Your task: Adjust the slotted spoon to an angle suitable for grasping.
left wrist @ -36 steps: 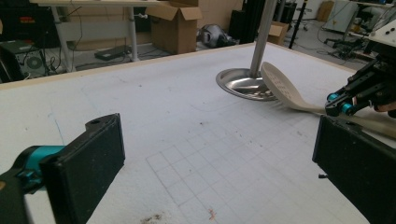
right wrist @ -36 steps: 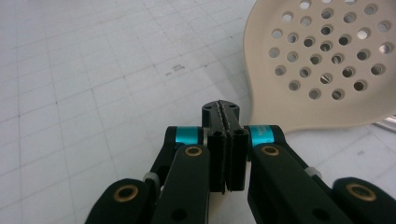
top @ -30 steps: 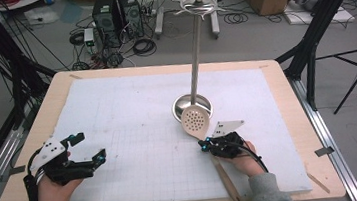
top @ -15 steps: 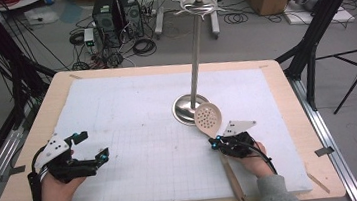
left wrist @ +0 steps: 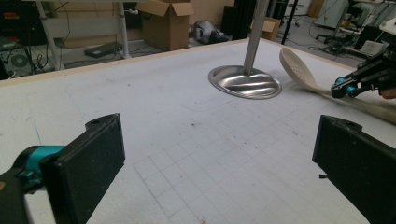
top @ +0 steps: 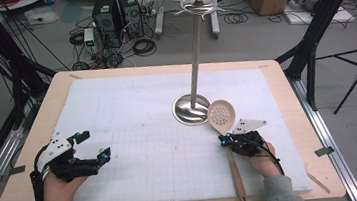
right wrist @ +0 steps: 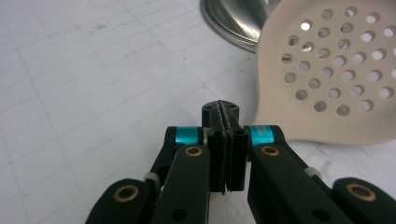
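From above, a white gridded mat covers the wooden worktop (top: pixel 287 99); cables and computer towers (top: pixel 117 11) crowd the floor behind. Left gripper (top: pixel 93 148) spread wide; right gripper (top: pixel 226 139) beside the slotted spoon (top: pixel 222 116), which has shifted right of the stand's base (top: pixel 192 110) since earlier. Left gripper view: jaws far apart. Right gripper view: jaws pressed together, spoon bowl just beside them.
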Motion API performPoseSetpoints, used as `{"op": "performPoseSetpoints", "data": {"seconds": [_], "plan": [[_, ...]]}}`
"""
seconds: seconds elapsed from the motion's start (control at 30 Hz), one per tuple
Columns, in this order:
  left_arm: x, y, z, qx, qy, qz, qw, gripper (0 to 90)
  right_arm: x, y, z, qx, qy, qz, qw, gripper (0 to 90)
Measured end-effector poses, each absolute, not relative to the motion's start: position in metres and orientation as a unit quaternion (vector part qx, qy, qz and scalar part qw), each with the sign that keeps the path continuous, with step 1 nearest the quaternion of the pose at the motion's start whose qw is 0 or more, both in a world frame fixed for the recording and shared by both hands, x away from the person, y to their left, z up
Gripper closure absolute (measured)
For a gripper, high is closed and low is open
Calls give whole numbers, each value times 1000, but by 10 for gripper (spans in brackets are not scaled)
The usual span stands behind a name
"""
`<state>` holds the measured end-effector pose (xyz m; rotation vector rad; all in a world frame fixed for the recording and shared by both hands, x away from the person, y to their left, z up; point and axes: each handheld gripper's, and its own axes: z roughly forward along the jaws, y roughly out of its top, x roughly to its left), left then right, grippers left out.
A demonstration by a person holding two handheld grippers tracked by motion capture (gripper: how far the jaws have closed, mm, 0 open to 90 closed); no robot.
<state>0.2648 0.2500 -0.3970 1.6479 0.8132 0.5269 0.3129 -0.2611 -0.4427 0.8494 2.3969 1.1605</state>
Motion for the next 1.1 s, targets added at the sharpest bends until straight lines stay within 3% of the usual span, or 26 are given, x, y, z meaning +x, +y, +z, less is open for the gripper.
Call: {"op": "performPoseSetpoints", "data": {"seconds": [0.63, 1.1], "plan": [[266, 247, -397, 706, 345, 224, 576, 27, 306, -292, -442, 346, 824, 407, 191, 900], [267, 240, -391, 710, 332, 226, 579, 27, 238, -327, -429, 313, 815, 456, 174, 899]]}}
